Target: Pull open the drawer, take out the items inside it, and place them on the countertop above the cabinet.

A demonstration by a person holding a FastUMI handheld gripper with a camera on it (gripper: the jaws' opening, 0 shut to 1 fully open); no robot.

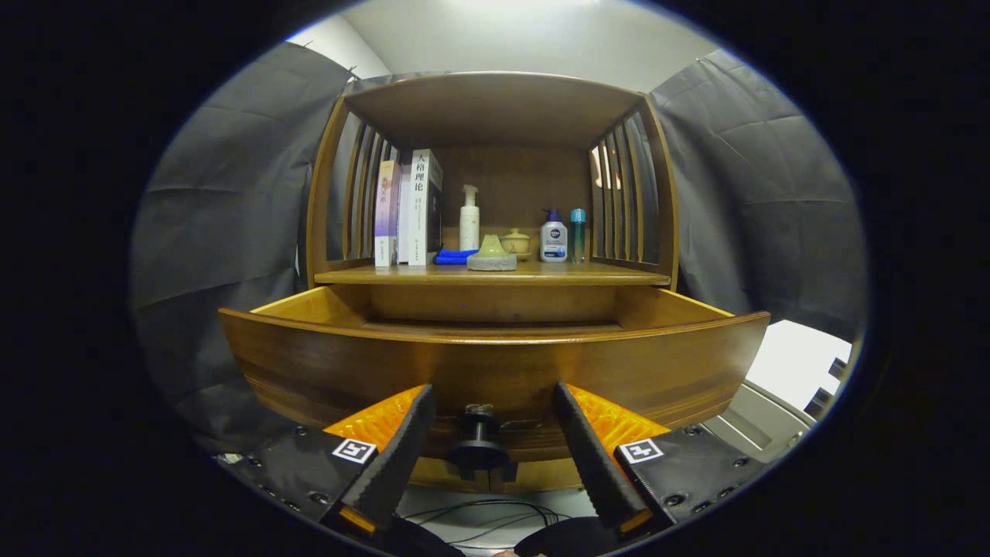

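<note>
Released and spread, the gripper (pixel 491 433) flanks the knob (pixel 479 441) without touching; the drawer (pixel 495 360) stands pulled open, its contents hidden, so emptying onto the countertop (pixel 541 272) apparently remains.

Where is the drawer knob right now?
The drawer knob sits on the open drawer's front, between the open tool's fingers, untouched.

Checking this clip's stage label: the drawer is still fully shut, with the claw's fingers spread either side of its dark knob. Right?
Not quite. In the gripper view the drawer is already pulled out, its inside walls showing below the countertop. The rest holds: the claw is open, fingers spread either side of the dark knob.
</note>
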